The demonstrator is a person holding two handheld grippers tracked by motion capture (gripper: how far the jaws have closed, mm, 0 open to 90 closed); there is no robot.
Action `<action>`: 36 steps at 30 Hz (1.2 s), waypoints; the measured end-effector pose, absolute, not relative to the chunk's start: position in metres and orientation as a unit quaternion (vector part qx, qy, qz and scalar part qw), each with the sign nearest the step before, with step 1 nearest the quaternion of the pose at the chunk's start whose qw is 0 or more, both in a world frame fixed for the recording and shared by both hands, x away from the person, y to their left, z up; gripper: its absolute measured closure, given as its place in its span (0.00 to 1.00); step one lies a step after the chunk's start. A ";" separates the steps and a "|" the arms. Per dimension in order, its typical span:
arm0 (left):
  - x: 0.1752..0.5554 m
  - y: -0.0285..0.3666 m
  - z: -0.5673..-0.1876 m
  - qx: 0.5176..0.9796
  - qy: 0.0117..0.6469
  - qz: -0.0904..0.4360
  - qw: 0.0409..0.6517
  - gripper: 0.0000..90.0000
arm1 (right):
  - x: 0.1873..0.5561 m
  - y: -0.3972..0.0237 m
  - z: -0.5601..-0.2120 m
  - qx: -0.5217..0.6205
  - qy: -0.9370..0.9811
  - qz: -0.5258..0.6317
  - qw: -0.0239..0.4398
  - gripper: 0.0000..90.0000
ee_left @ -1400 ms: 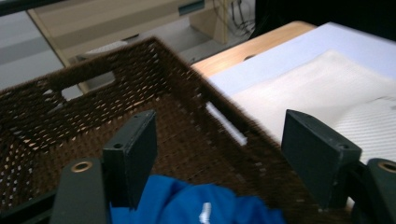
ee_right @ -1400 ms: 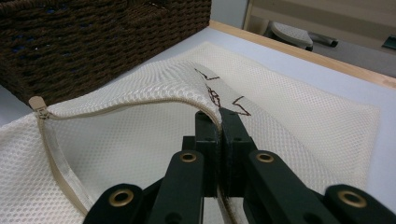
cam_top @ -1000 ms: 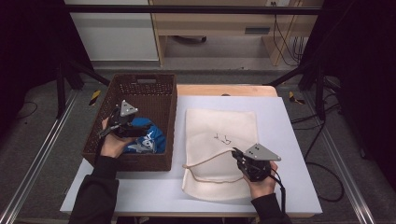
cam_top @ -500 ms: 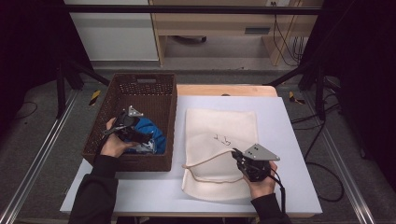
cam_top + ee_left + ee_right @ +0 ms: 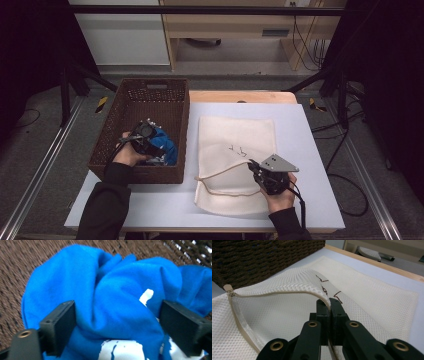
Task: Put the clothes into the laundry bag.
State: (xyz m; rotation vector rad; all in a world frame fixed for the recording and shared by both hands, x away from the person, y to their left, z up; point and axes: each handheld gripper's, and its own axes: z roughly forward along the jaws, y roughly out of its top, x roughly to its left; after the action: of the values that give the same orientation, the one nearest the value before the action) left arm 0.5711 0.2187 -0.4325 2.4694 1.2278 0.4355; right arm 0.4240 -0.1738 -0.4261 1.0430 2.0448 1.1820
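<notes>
Pinching the upper lip of the mesh bag [image 5: 362, 297] along its zipper, my right gripper [image 5: 329, 305] has its jaws shut tight on the fabric and lifts it, so the mouth gapes toward the wicker basket [image 5: 127, 107]. That hand has barely shifted from a second ago; the opening looks the same.

The change is on my other side. My left gripper [image 5: 117, 322], which a second ago sat higher over the basket with the garment beside it, has dropped onto the blue cloth [image 5: 120, 302]. Its jaws now stand wide with a crumpled fold bulging between them, not yet squeezed. The cloth lies at the near end of the basket, on the woven floor.

I judge this as the reach just before a grab: next comes closing on the fold, then carrying it into the held-open bag.
</notes>
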 end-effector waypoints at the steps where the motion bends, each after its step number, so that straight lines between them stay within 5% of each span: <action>1: 0.571 0.218 -0.433 0.872 0.432 0.150 0.173 0.18 | 0.424 -0.174 -0.426 0.388 0.761 0.440 0.275 0.97; 14: 0.570 0.211 -0.431 0.891 0.404 0.149 0.145 0.72 | 0.425 -0.176 -0.426 0.391 0.761 0.441 0.270 0.97; 36: 0.547 0.225 -0.398 0.813 0.424 0.280 0.284 0.78 | 0.425 -0.178 -0.426 0.394 0.760 0.441 0.267 0.97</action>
State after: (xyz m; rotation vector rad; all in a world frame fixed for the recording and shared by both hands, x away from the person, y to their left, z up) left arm 0.5473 0.2252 -0.3979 2.1769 1.1345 0.7482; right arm 0.4250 -0.1776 -0.4264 1.0646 2.0525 1.1910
